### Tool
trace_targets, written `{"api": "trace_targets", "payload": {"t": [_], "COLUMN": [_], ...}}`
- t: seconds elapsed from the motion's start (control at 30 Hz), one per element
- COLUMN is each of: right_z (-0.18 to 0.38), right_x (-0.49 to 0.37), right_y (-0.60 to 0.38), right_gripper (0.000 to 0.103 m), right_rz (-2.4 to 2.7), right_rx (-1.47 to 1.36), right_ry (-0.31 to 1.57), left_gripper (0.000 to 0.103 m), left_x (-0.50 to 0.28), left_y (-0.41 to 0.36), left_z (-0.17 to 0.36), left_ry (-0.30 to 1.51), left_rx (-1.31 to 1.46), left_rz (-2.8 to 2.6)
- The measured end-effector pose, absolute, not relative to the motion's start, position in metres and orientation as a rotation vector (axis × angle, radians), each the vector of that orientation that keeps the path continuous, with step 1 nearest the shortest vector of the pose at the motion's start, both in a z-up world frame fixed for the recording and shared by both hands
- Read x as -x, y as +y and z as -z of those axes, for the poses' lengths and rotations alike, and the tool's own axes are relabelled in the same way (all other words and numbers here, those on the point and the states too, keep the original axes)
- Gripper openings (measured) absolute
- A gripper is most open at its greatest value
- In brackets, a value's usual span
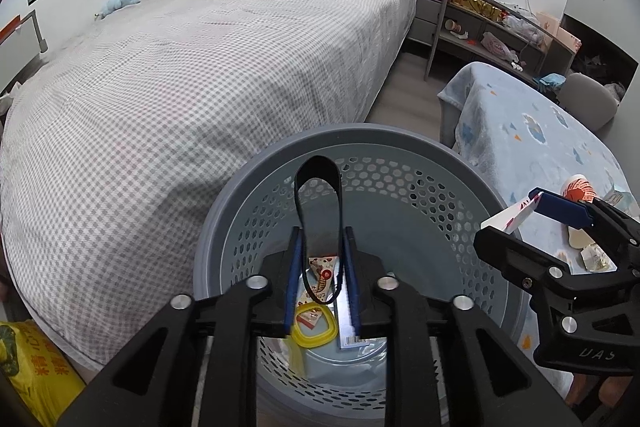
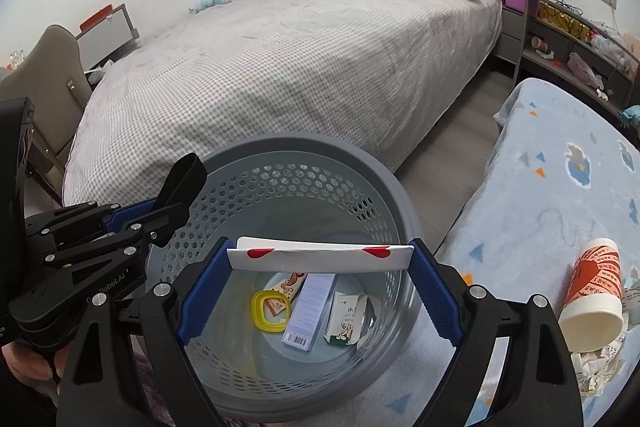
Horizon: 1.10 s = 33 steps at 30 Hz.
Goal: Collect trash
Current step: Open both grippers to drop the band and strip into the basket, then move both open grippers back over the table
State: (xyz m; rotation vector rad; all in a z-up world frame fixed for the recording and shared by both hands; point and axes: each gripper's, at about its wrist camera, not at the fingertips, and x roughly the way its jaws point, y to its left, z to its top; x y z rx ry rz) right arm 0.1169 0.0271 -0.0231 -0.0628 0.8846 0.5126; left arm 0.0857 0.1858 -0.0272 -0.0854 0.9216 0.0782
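Right wrist view, read from left: we find the left gripper [image 2: 176,187] pinching a black strap loop [image 2: 182,179] above the near-left rim of the grey perforated basket [image 2: 320,151]. At centre, the right gripper [image 2: 320,255] has its blue pads [image 2: 202,287] spread wide and pressed against the two ends of a folded white card with red marks [image 2: 320,253], which hangs directly over the basket mouth. Already lying in the basket are a yellow ring [image 2: 269,311], a long pale-blue box [image 2: 308,311] and small wrappers [image 2: 346,319]. To the right, on the blue blanket-covered table [image 2: 560,187], a tipped paper cup [image 2: 592,295] and crumpled paper [image 2: 596,367] are not yet collected. We judge the card ready for release. Risks: held edge-on by its ends, the card could bow and spring sideways, missing the rim; the strap, being limp, could catch on the rim or on the jaws as they part; the two grippers stand near each other and could collide.
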Motion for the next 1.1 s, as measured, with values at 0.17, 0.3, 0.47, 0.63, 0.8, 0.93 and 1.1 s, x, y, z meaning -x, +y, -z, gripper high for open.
{"api": "trace_targets", "payload": {"t": [0.17, 0.3, 0.47, 0.63, 0.8, 0.93, 1.1], "right_z": [0.021, 0.022, 0.023, 0.025, 0.029, 0.03, 0.03], "right_x": [-0.117, -0.117, -0.117, -0.115, -0.113, -0.11, -0.106], "right_y": [0.023, 0.022, 0.022, 0.023, 0.02, 0.017, 0.016], "right_gripper": [0.094, 0.094, 0.094, 0.094, 0.094, 0.094, 0.094], "right_rz": [-0.508, -0.501, -0.499, -0.498, -0.495, -0.491, -0.491], "right_rx": [0.049, 0.047, 0.049, 0.044, 0.03, 0.017, 0.013], "right_ry": [0.875, 0.879, 0.883, 0.89, 0.903, 0.912, 0.914], "left_gripper": [0.057, 0.058, 0.06, 0.06, 0.061, 0.064, 0.065], "left_x": [-0.081, -0.08, -0.08, -0.079, -0.078, -0.075, -0.071], "left_y": [0.189, 0.189, 0.19, 0.191, 0.191, 0.192, 0.193], "left_z": [0.021, 0.022, 0.021, 0.022, 0.022, 0.021, 0.02], "left_ry": [0.887, 0.892, 0.889, 0.888, 0.886, 0.88, 0.875], "left_rx": [0.088, 0.083, 0.086, 0.084, 0.086, 0.087, 0.09], "left_rz": [-0.112, -0.119, -0.124, -0.129, -0.131, -0.133, -0.135]}}
